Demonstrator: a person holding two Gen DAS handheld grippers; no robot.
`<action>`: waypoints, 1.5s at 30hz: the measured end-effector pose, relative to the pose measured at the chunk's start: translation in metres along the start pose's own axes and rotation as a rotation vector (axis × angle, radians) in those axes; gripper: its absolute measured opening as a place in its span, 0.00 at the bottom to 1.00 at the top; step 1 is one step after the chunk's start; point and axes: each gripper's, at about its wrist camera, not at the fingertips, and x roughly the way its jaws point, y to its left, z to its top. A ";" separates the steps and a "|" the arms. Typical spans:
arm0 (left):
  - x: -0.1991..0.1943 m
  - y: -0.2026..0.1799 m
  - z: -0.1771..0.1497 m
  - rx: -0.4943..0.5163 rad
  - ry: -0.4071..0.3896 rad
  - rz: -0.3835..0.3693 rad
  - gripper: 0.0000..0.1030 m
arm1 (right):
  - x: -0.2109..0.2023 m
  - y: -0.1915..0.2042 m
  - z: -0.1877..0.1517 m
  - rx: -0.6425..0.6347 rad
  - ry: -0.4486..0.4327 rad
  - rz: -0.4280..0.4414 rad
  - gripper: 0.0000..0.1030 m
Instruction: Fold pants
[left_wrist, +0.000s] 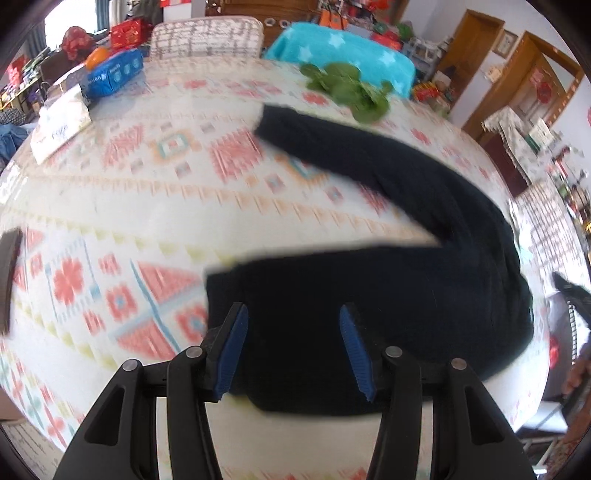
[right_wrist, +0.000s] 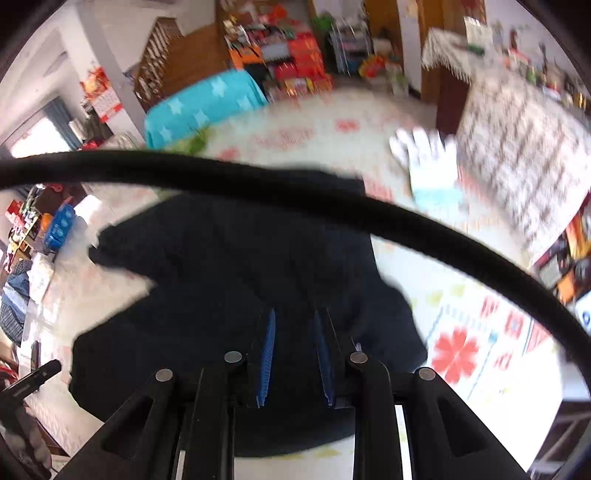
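While the black pants (left_wrist: 388, 258) lie spread in a V on the patterned tablecloth (left_wrist: 110, 221), legs splayed apart, the left gripper (left_wrist: 291, 343) hangs over the near leg's hem with its jaws wide and holding nothing. Further right, the right gripper (right_wrist: 293, 354) hovers above the waist end, jaws narrowly parted around no cloth. A dangling black cable (right_wrist: 295, 192) could snag the fold. Blur leaves the blue box (left_wrist: 110, 75) and the white pack's (left_wrist: 61, 125) print unreadable.
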 end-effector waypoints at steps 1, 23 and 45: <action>0.001 0.003 0.012 -0.006 -0.006 -0.007 0.51 | -0.009 0.010 0.011 -0.018 -0.045 -0.006 0.48; 0.174 -0.046 0.169 0.461 0.021 0.552 0.66 | 0.066 0.115 0.051 -0.104 0.099 -0.060 0.89; 0.124 0.044 0.176 0.166 -0.002 0.177 0.78 | 0.115 0.078 0.061 -0.119 0.174 -0.049 0.87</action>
